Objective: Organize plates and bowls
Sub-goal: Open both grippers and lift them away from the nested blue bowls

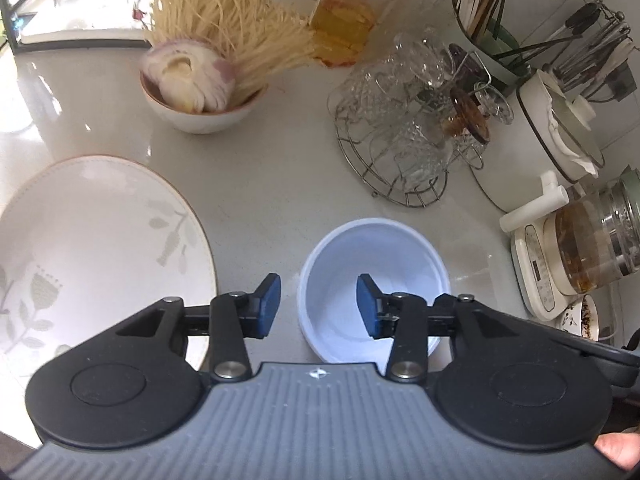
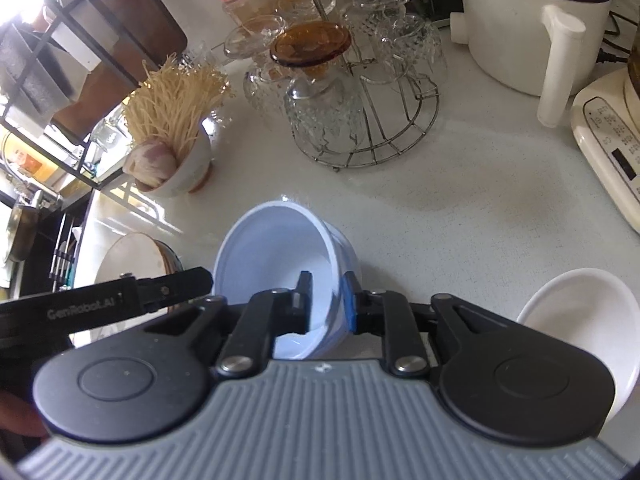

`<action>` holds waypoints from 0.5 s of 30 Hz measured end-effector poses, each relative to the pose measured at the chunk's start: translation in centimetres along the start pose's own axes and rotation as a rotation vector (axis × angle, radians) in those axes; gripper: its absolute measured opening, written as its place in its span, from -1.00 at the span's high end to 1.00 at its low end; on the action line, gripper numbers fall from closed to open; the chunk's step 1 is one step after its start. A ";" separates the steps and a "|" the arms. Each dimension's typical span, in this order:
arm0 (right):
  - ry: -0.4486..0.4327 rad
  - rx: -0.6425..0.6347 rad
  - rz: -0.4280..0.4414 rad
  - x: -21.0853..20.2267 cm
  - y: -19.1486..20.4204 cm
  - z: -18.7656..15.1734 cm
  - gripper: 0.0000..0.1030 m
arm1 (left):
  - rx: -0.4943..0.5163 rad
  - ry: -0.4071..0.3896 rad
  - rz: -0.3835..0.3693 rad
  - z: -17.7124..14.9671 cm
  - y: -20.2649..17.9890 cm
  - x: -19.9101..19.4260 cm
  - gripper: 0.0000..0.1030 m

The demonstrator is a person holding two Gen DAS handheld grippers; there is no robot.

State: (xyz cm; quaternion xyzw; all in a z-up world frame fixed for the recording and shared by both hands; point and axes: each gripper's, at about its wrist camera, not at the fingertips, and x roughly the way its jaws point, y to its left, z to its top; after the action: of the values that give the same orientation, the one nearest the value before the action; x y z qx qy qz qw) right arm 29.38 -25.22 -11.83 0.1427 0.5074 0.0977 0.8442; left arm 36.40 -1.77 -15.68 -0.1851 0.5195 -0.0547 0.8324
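Left wrist view: left gripper [image 1: 318, 306] hangs over the near-left rim of the pale blue bowl [image 1: 374, 288], fingers spread, one pad outside the wall, one over the inside, neither touching it. Bowl sits upright on the white counter [image 1: 272, 208], just right of the big leaf-print plate [image 1: 96, 248]. Right wrist view: right gripper [image 2: 327, 304] straddles the right wall of the same pale blue bowl [image 2: 276, 256], one pad inside, blue pad outside; the gap looks slightly wider than the wall, so I read it as loosened, not pinching. Bowl looks tipped in this view, likely lens angle; cannot tell for sure. Tip of the left gripper shows at the bowl's left edge. A white bowl [image 2: 580, 320] sits on the counter near right, apart from the blue one.

Handling, my guess: blue bowl looks like thin plastic or melamine, light, stiff, glossy so somewhat slippery; a rim pinch with one finger inside and one outside is the obvious hold, and the wall is thin enough for it. Plate looks ceramic, heavier, breakable, flat on the counter, so edge grip only, and the low rim is hard to get under. White bowl probably ceramic too; take it by the rim.
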 end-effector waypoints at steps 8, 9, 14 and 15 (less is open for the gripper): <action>-0.108 -0.019 -0.016 -3.8 1.5 -0.2 0.48 | 0.048 -0.047 -0.043 0.3 -0.9 -3.6 0.07; -0.125 -0.021 -0.017 -4.4 1.8 -0.3 0.48 | 0.062 -0.055 -0.050 0.4 -1.2 -4.2 0.07; -0.211 -0.024 -0.029 -7.3 3.1 -0.8 0.48 | 0.128 -0.096 -0.111 0.3 -2.5 -7.1 0.07; -0.231 -0.023 -0.034 -7.9 3.4 -0.9 0.48 | 0.147 -0.105 -0.117 0.3 -2.8 -7.7 0.07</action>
State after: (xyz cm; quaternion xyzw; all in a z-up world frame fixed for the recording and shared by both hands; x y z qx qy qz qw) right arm 24.83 -24.34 -4.57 0.1348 0.4080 0.0720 0.9001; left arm 33.41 -2.10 -8.03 -0.1560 0.4582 -0.1313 0.8651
